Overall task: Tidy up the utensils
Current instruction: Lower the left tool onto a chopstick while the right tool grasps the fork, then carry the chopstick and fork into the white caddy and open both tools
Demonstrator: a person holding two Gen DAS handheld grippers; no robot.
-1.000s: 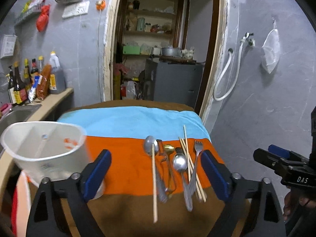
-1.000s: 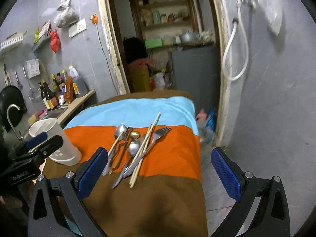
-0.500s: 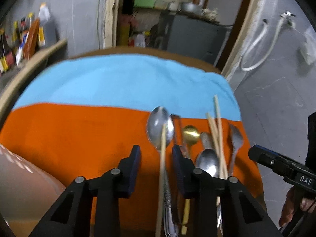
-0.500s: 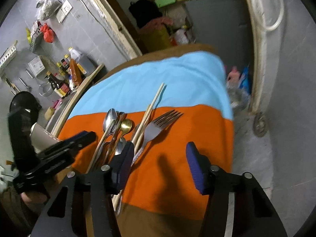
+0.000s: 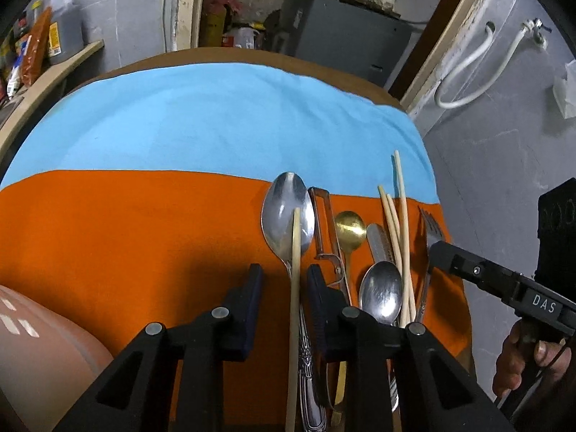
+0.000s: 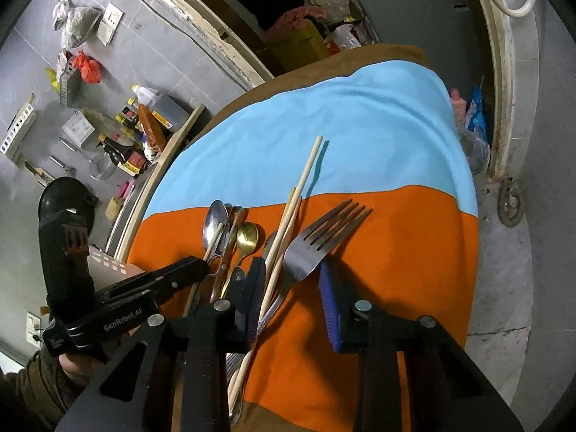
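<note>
On the orange cloth, with left gripper (image 5: 284,280) astride chopstick (image 5: 296,252) atop spoon (image 5: 288,212) and right gripper (image 6: 289,288) astride fork (image 6: 316,241), jaws apart: close squarely, lift level.

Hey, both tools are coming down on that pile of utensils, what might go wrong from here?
1. The left tool straddles a lone chopstick lying on the large spoon; closing may pinch both or roll the chopstick away.
2. The right tool brackets the fork, whose handle crosses the chopstick pair, so lifting could drag those along.
3. Both tools work close together over one pile and may bump.
</note>
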